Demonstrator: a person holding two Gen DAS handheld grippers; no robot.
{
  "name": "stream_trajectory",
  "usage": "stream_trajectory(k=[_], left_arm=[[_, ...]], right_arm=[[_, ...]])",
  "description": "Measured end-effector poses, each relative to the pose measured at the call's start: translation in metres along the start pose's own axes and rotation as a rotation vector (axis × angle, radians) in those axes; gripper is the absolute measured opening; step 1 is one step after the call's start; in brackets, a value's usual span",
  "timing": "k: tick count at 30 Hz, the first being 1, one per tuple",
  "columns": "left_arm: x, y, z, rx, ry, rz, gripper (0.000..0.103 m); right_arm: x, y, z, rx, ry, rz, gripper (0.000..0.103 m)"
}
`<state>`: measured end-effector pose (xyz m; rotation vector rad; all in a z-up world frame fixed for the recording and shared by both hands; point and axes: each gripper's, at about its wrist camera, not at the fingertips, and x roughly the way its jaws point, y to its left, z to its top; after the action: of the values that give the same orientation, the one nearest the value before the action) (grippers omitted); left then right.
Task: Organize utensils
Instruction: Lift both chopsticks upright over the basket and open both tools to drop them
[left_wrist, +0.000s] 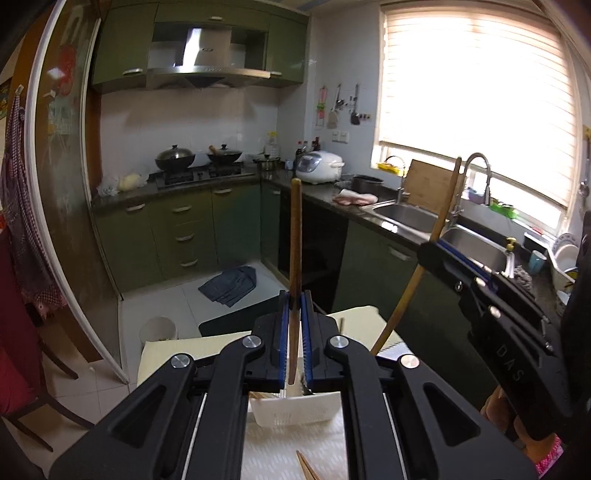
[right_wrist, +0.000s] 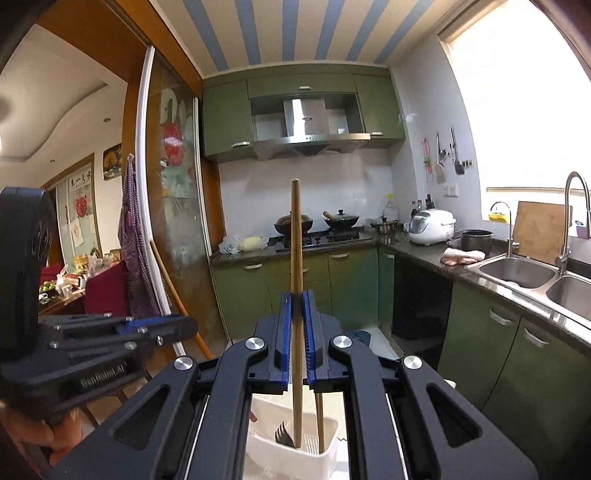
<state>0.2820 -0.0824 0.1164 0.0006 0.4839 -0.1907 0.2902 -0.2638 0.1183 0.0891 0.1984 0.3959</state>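
Wooden utensils (right_wrist: 295, 295): one pinched in each gripper, left (left_wrist: 295, 299) and right (right_wrist: 296, 299). Lower straight into white holder (right_wrist: 328, 439), avoiding fork (right_wrist: 282, 437), then release gently.

Each hand-held gripper (left_wrist: 295, 295) (right_wrist: 296, 295) is matte black with blue finger pads (left_wrist: 283, 325), silver bolts and faint raised lettering, possibly a brand name.

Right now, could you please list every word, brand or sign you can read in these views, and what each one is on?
"DAS": raised letters on the right gripper body, seen from the left wrist view.
"GenRobot.AI", partly blurred: on the left gripper body, seen from the right wrist view.
Wall poster: large characters, not legible.
Range hood badge: too small.
Rice cooker panel: too small.
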Motion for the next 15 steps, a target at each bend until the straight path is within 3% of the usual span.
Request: stream_trajectory(k=[8, 15], left_arm=[[0.053, 0.010, -0.027, -0.007, 0.108, 0.024, 0.007], [0.063, 0.012, -0.045, 0.006, 0.171, 0.028, 0.010]], right_arm=[[0.066, -0.013, -0.037, 0.009, 0.104, -0.020, 0.007], [0.081, -0.020, -0.064, 0.022, 0.181, -0.010, 0.008]])
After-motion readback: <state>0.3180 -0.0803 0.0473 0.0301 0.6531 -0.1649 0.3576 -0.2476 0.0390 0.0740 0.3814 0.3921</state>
